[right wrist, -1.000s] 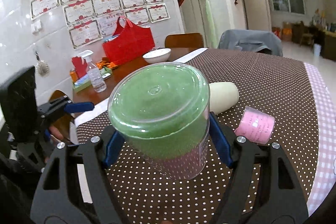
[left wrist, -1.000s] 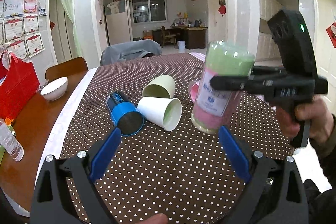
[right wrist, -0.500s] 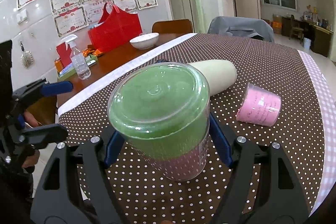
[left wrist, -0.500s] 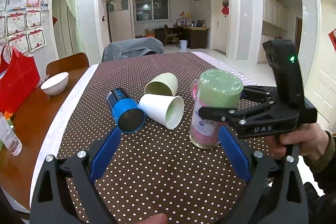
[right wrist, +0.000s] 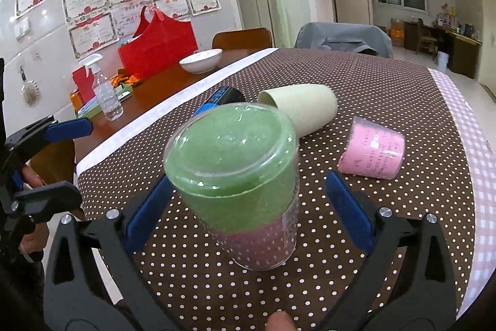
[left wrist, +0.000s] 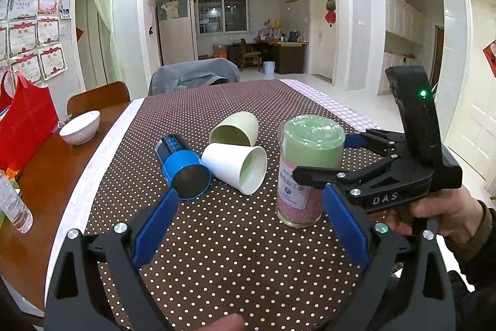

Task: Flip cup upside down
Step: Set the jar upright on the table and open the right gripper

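A clear plastic cup (left wrist: 305,172) with green and pink inside stands upside down on the dotted tablecloth (left wrist: 248,253); it also shows in the right wrist view (right wrist: 241,185). My right gripper (right wrist: 245,210) is open, its blue pads standing apart on both sides of the cup; it also shows in the left wrist view (left wrist: 338,163). My left gripper (left wrist: 251,231) is open and empty, low over the cloth in front of the cups.
A blue cup (left wrist: 183,169), a white cup (left wrist: 238,168), a pale green cup (left wrist: 235,131) and a pink cup (right wrist: 372,152) lie on their sides. A white bowl (left wrist: 80,131), a spray bottle (right wrist: 105,92) and a red bag (left wrist: 21,120) are at the left.
The right gripper set the clear cup down on the cloth upside down and opened its jaws off it. The left gripper stayed open, nearly still.
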Motion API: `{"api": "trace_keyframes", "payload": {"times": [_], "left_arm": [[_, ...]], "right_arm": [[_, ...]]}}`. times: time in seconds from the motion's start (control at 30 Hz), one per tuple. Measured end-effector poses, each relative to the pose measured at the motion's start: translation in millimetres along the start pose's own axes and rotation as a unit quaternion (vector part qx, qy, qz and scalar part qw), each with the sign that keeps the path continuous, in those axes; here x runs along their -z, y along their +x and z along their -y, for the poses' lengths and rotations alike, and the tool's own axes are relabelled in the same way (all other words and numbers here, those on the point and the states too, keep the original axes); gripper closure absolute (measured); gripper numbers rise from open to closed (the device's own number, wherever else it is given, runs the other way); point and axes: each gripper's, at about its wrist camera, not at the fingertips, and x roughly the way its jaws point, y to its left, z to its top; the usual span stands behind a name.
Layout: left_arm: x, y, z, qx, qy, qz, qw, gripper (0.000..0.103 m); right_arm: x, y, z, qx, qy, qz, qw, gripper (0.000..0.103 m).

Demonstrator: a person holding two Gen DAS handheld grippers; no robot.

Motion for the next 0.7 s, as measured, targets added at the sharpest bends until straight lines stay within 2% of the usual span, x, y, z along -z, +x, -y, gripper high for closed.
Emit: {"api": "trace_keyframes", "payload": {"times": [0.47,0.7], "left_arm": [[-20,-17,12,-0.049,0.006,0.032,0.9983,0.010],[-35,-27,17,-0.084,-0.001,0.055,0.9950,0.010]], "right_arm": [[-22,-42,4,0.036,0.027,0.050,0.998,0.006],[-32,-75,6,0.078,0.056,0.073,0.993,0.006]]}}
